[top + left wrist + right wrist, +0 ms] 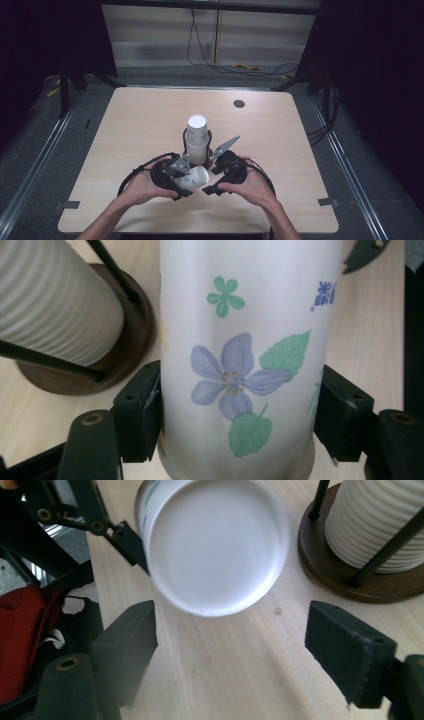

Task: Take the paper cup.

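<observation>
Your left hand-held gripper (235, 440) is clamping the flowered paper cup (240, 360) across its body near the rim, both pads pressing the wall, and you are holding it tipped on its side just above the tabletop (280, 135), in front of the cup holder (198, 150). Your right hand-held gripper (230, 655) is standing wide with nothing between the jaws, facing the cup's white bottom (215, 545).

I'm judging the thin wall as the weak point: squeezing harder could be denting or ovalling it, so it would jam against the stack of ribbed cups (196, 131) in the holder. Swinging the cup sideways could be knocking the holder's thin black rods (385, 545) or tipping the stack.

Blue characters are showing on the cup wall beside the purple flower, cut off and too partial to read.
</observation>
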